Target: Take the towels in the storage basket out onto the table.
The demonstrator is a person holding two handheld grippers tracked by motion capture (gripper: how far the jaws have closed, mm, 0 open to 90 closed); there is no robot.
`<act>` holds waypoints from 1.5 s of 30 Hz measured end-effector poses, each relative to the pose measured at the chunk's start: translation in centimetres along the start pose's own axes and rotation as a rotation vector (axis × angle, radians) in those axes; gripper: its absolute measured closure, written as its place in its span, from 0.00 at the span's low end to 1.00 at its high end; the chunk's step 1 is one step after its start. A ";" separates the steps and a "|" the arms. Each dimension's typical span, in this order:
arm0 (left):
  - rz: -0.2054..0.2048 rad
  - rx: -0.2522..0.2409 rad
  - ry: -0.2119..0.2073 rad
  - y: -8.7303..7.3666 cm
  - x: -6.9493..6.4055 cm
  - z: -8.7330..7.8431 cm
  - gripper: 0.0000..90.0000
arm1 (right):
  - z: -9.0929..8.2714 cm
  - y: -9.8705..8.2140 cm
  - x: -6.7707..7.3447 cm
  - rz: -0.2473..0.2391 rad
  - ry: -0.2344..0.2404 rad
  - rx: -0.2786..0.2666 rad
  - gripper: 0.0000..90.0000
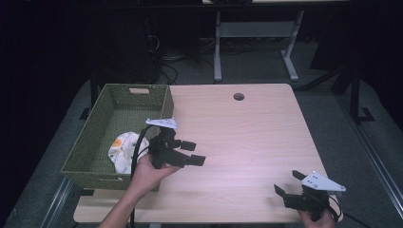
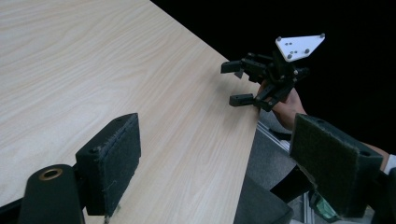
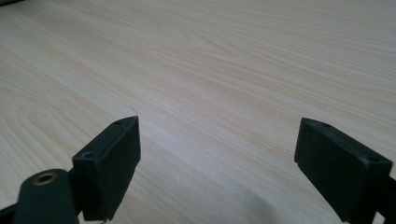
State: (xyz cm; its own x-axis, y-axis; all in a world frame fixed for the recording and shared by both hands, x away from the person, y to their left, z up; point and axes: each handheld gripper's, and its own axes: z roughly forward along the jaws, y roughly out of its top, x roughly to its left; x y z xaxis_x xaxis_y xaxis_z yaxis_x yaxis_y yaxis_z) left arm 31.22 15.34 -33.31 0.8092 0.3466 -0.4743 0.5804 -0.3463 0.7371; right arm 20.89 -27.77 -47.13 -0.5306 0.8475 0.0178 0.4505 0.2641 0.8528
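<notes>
A green perforated basket (image 1: 102,118) stands on the left part of the light wooden table (image 1: 247,133). In its near corner lies a white crumpled soft thing (image 1: 124,149) with an orange patch. My left gripper (image 1: 194,153) is just right of the basket, pointing right over the table, open and holding nothing. In the left gripper view my left gripper (image 2: 219,154) has its jaws wide apart over bare wood. My right gripper (image 1: 289,182) hovers open at the table's near right corner. It shows farther off as the right gripper (image 2: 232,83) and up close as the right gripper (image 3: 219,158).
A round cable hole (image 1: 238,96) sits near the table's far edge. Behind the table stand another desk's white legs (image 1: 217,47), with cables on the dark floor. The table's right edge (image 2: 254,135) runs close by the right hand.
</notes>
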 end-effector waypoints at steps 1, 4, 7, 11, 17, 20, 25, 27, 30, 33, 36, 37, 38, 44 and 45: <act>0.000 0.005 0.000 0.1 0.1 -0.2 0.18 | 0.0 0.0 0.0 0.004 -0.002 0.000 0.16; -0.005 0.004 0.016 0.5 0.4 -1.0 0.18 | -0.1 -0.1 -0.1 0.003 -0.003 0.002 0.16; -0.013 -0.008 0.005 0.8 0.7 -2.0 0.18 | -0.2 0.0 -0.2 0.007 -0.004 -0.006 0.16; -0.021 -0.013 0.015 1.2 1.0 -3.1 0.18 | -0.1 0.0 -0.2 0.007 -0.005 -0.001 0.16; -0.036 -0.023 0.025 1.5 1.5 -4.7 0.18 | -0.1 0.0 -0.3 0.009 -0.005 -0.001 0.16; -0.040 -0.025 0.039 1.5 1.9 -5.5 0.18 | -0.2 0.0 -0.2 0.009 -0.005 0.000 0.16; -0.065 -0.029 0.070 1.2 2.9 -6.8 0.18 | -0.2 0.0 -0.3 0.009 -0.005 0.000 0.16; -0.077 -0.039 0.078 1.1 3.3 -7.4 0.18 | -0.2 0.0 -0.3 0.009 -0.004 0.001 0.16; -0.094 -0.041 0.097 0.8 4.0 -8.3 0.18 | -0.1 0.0 -0.3 0.009 -0.005 0.000 0.16; -0.111 -0.046 0.117 0.6 4.7 -9.1 0.19 | -0.1 0.0 -0.3 0.008 -0.005 0.001 0.16; -0.128 -0.050 0.143 0.3 5.3 -9.9 0.19 | -0.1 -0.1 -0.3 0.006 -0.007 0.003 0.16; -0.136 -0.051 0.148 0.2 5.5 -10.2 0.19 | -0.1 -0.1 -0.3 0.007 -0.007 0.003 0.16; -0.140 -0.050 0.156 0.0 5.7 -10.4 0.19 | -0.1 -0.1 -0.3 0.006 -0.007 0.003 0.16; -0.176 -0.046 0.210 -0.8 7.1 -11.6 0.19 | 0.0 -0.1 -0.2 0.007 -0.006 0.009 0.16; -0.179 -0.037 0.222 -0.9 7.4 -11.9 0.19 | 0.0 -0.1 -0.2 0.008 -0.006 0.009 0.16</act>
State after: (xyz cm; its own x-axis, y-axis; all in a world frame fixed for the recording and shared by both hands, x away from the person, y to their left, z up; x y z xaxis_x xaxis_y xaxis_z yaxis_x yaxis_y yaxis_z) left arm 35.58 28.56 -31.79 0.6519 0.5830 -0.4849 0.7053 -0.2314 0.6700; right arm 20.99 -28.00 -47.22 -0.5225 0.8524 0.0211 0.4607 0.2614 0.8482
